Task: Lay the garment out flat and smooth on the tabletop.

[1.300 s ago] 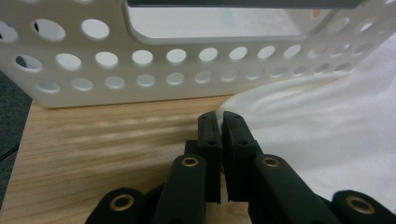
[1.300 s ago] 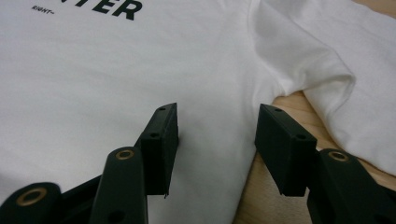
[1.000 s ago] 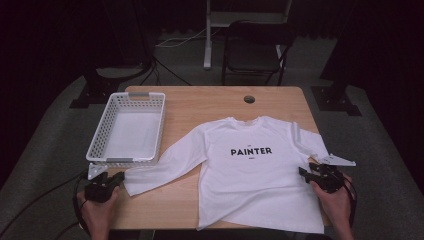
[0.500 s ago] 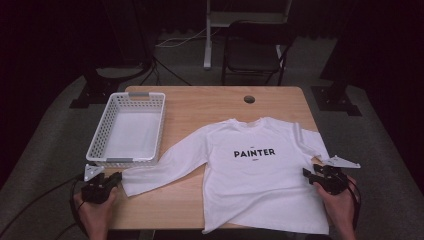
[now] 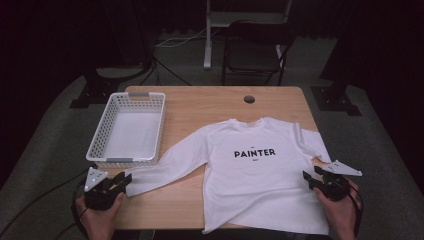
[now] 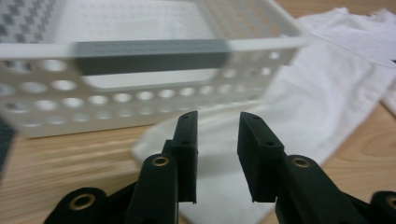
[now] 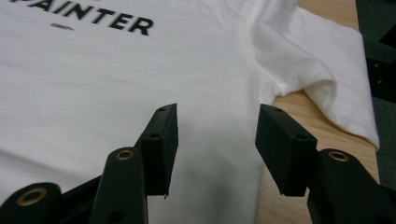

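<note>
Releasing a flattened shirt (image 5: 260, 180) near the table's (image 5: 200, 100) front edge.
Left gripper (image 5: 117, 182), jaws just parted, stood empty over the sleeve cuff (image 6: 205, 140); right gripper (image 5: 314, 179) gaped empty above the hem. Lift both clear before regripping. Hem overhung the edge, cut off; basket (image 5: 127, 127) beyond.

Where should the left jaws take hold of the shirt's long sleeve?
Probably at the cuff end of the sleeve, coming in low from the table's near edge. It lies flat beside the basket, right ahead of the open left gripper, with nothing on top.
</note>
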Tool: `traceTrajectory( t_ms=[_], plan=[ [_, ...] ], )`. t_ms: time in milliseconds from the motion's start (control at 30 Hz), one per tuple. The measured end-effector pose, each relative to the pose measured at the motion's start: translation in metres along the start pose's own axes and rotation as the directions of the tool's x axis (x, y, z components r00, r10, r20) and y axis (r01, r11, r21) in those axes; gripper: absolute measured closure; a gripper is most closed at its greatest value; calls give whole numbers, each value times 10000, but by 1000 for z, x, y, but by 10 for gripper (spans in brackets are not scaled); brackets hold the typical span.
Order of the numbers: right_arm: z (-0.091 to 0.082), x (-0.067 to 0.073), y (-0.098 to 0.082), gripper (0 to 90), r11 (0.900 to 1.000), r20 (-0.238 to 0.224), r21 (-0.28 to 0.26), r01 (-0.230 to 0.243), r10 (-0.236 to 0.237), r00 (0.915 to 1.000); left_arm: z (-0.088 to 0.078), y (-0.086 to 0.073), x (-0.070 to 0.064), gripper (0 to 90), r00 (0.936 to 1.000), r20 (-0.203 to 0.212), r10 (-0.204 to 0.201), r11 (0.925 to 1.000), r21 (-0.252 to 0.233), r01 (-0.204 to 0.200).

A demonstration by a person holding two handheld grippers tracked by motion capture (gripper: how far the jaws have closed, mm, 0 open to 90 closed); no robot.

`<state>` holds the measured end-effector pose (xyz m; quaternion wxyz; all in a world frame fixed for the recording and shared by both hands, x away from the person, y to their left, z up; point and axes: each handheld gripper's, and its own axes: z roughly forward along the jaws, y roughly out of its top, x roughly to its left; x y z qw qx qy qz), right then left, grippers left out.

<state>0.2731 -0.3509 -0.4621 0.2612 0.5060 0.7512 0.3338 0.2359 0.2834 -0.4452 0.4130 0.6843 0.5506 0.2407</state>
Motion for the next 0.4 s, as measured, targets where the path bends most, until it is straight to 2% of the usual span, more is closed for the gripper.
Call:
traceTrajectory(
  t_ms=[167, 233, 333, 400],
  plan=[
    [-7, 11, 2, 481, 9995, -65, -153, 277, -278, 9996, 4, -3, -23, 639, 9985, 111, 539, 9985, 97, -540],
    [-10, 15, 2, 481, 9992, -99, -218, 326, -328, 9994, 6, -4, -30, 620, 9975, -13, 708, 9973, 178, -707],
    [-11, 19, 1, 481, 9989, -130, -255, 392, -396, 9991, 9, -7, -36, 575, 9954, -350, 893, 9954, 380, -880],
    [-12, 20, 1, 481, 9988, -174, -246, 421, -426, 9989, 12, -9, -34, 571, 9942, -759, 759, 9963, 464, -725]
  ],
)
